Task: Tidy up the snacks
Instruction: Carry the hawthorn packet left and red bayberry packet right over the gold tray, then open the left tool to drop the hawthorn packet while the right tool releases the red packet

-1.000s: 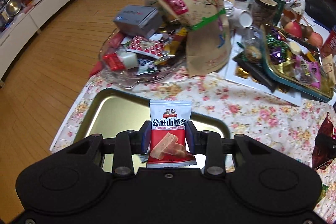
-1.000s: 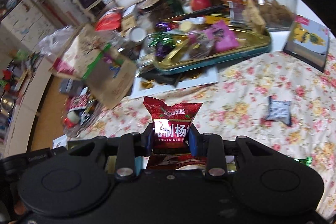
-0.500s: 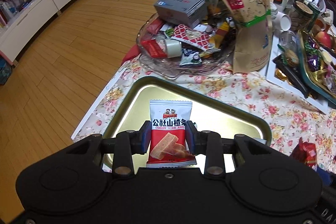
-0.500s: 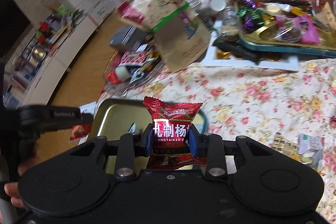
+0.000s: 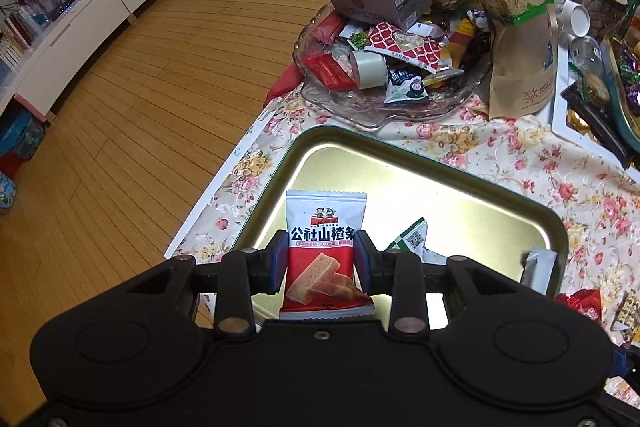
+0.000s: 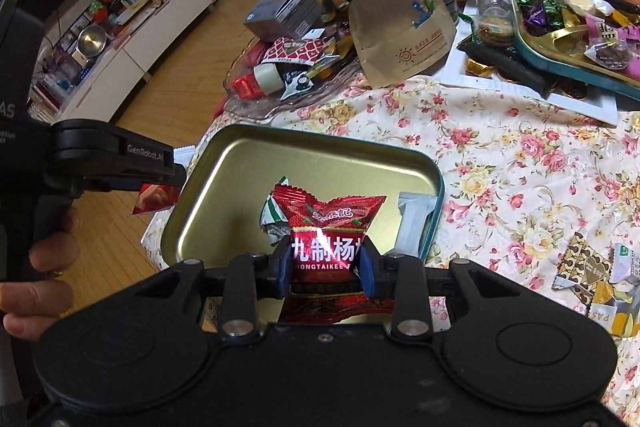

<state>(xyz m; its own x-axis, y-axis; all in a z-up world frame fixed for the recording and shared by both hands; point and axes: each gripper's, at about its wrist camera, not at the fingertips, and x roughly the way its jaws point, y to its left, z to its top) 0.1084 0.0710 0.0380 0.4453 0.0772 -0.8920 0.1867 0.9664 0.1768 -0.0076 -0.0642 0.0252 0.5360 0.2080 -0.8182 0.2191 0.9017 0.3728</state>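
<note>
Shallow gold metal tray w/ teal rim (image 6: 408, 157) sits on the floral tablecloth (image 6: 520, 163), below both tongs, w/ a green-white wrapper (image 5: 412, 239) & a pale silver sachet (image 6: 414, 223) inside. Left gripper (image 5: 320, 257) is part-spread, pads pinching the white-and-red hawthorn snack packet (image 5: 324, 251) upright over tray's near-left part. Right gripper (image 6: 326, 263) is narrower, clamping the shiny red crinkled candy pouch (image 6: 326, 227) above tray's near edge.

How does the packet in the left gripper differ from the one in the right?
The flat white-and-red snack packet in the left gripper shows a picture of bars; the puffy glossy red foil packet in the right gripper is crinkled, with only lettering. Both stand upright, clamped over the gold metal tray.
</note>
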